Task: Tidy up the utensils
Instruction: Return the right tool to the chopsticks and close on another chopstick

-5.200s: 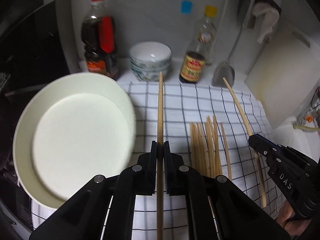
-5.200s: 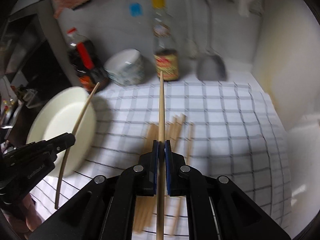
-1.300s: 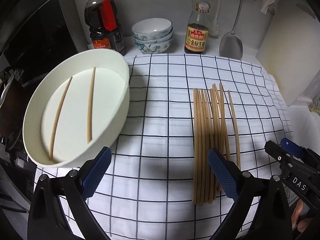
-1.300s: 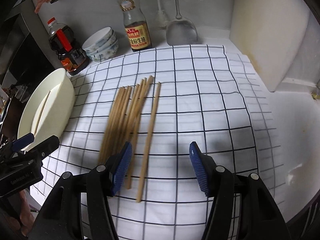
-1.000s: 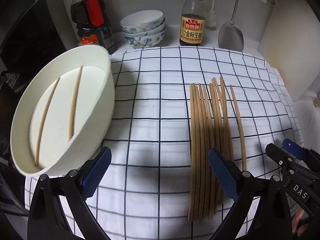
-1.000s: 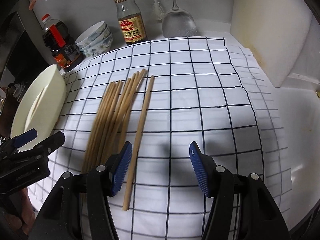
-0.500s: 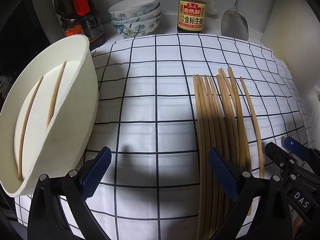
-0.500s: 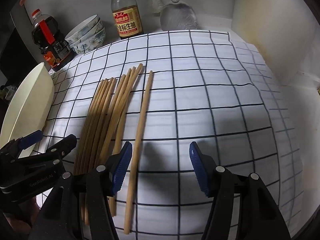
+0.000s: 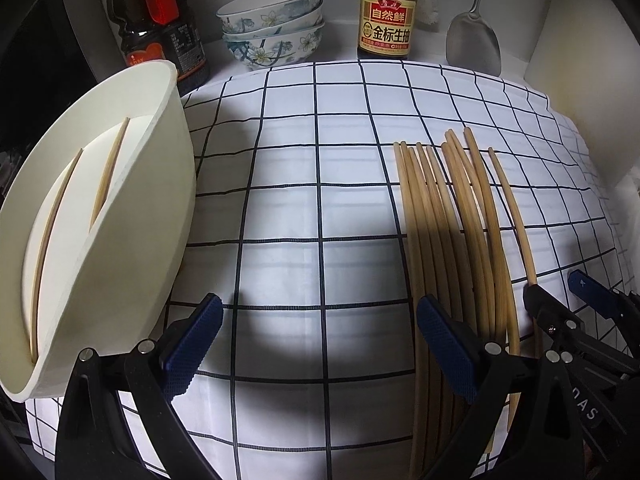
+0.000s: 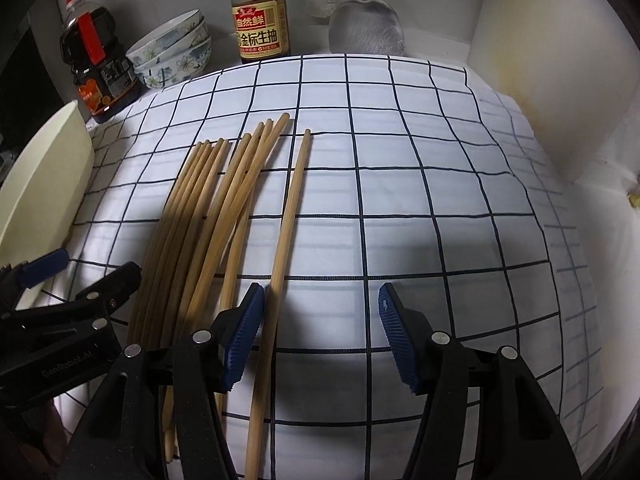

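Chopsticks (image 9: 452, 240) lay in a loose bundle on the checked cloth (image 9: 320, 184) over the bench, toward its right side as the left wrist view showed it, their far tips pointing at the back wall. Two more chopsticks (image 9: 108, 168) already rested inside the white basin (image 9: 132, 264) at the cloth's left edge. The left gripper (image 9: 320, 344) hung over bare cloth between basin and bundle, its fingers (image 9: 192, 340) spread wide and holding nothing; the right-hand finger stood over the bundle's nearest sticks. Along the back edge stood a dark sauce bottle (image 9: 156, 24), stacked bowls (image 9: 272, 28), a soy sauce bottle (image 9: 386, 20) and a metal spatula (image 9: 474, 40).

From the right wrist view, the right gripper (image 10: 320, 320) was low over the near ends of the sticks, its fingers (image 10: 244, 336) parted about halfway and empty. The single chopstick (image 10: 284, 248) lying apart at the bundle's right side ran just inside the left finger, so it sat between the two pads without being pinched.

These sticks looked light, stiff and smooth, likely to roll or slip if squeezed off-centre. I judged the best hold to be across the thick near end, pads square to the shaft, taking the separated one first since its neighbours lay touching and could be dragged along.
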